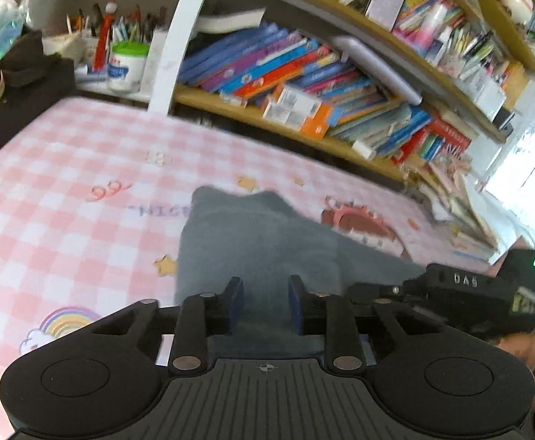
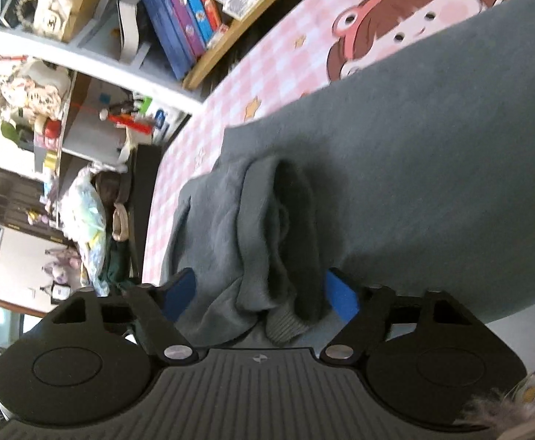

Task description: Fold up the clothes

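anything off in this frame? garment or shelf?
The grey garment is bunched near its ribbed cuff, which sits between the open jaws of the right gripper, not flat on the pink checked sheet. The books lean in messy piles. Nothing looks spilled or damaged.

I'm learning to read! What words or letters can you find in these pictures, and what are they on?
"DAS": raised letters on the black right gripper, seen from the left wrist camera.
Purple lettering on the pink checked sheet, partly under the grey sweatshirt: too blurred to read.
Book spines on the bookshelf: too small and blurred.
Green-lidded tub label: unreadable.
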